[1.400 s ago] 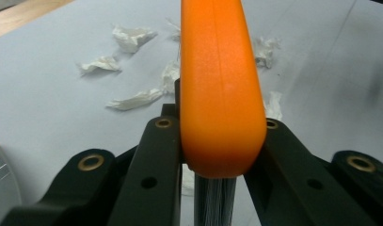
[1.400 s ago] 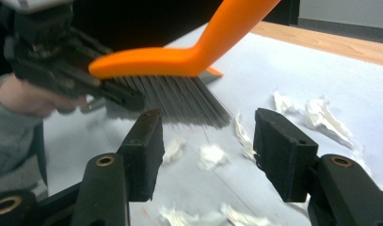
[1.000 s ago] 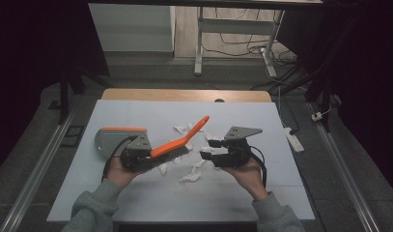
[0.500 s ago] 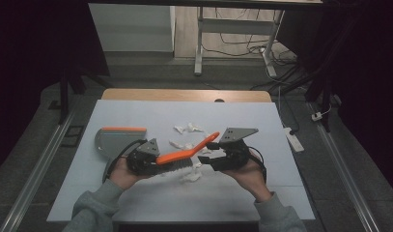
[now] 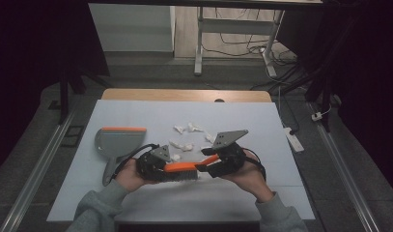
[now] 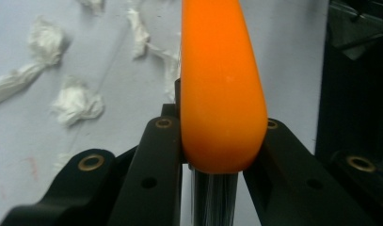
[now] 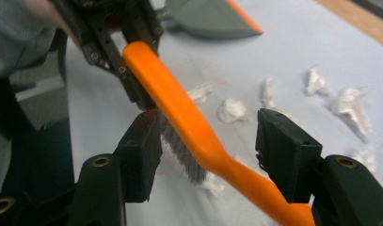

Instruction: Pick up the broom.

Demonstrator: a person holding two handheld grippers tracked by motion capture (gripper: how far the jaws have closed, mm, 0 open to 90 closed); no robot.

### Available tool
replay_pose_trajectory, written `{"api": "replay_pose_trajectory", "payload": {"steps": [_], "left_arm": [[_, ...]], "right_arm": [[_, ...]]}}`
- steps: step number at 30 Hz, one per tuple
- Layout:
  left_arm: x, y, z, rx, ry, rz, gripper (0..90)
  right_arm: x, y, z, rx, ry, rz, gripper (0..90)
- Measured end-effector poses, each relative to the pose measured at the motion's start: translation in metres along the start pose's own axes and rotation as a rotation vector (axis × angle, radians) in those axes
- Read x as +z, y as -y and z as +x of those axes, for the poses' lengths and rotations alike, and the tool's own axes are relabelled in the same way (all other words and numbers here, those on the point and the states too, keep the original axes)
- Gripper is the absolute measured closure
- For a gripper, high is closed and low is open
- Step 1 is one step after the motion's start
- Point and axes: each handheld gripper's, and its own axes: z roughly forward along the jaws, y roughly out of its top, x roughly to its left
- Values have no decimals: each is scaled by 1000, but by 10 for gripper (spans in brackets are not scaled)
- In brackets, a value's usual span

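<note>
An orange brush [image 5: 184, 166] with grey bristles lies almost level just above the table, between the two grippers. My left gripper [image 5: 153, 164] is shut on its bristle end; in the left gripper view both black jaws of the left gripper [image 6: 215, 141] press the sides of the orange brush [image 6: 219, 84]. My right gripper [image 5: 223, 162] is open. In the right gripper view the brush handle [image 7: 189, 127] runs between the spread jaws of the right gripper [image 7: 210, 141] without touching them. Bristles [image 7: 179, 150] point down beside the left jaw.
A grey dustpan [image 5: 118, 140] with an orange lip lies at the left of the pale table [image 5: 261, 193]. Several crumpled white paper scraps [image 5: 189, 128] are scattered behind the grippers, and further scraps [image 7: 231, 110] lie under the brush. A wooden strip [image 5: 184, 94] edges the far side.
The brush has dropped from pointing up and right to nearly level. The two grippers have come closer, and the right gripper's open jaws now straddle the handle.
</note>
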Motion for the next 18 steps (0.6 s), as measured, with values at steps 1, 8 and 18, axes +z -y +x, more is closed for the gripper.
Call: {"api": "replay_pose_trajectory", "payload": {"steps": [1,8,18], "left_arm": [[0,-1,0,3,8,5,796],[-2,-8,-2,19,18,31,796],[-22,-31,1,59,4,113,796]], "right_arm": [[2,0,1,-8,-9,13,402],[11,4,-2,-4,-30,63,381],[8,0,-2,-32,-41,56,387]]}}
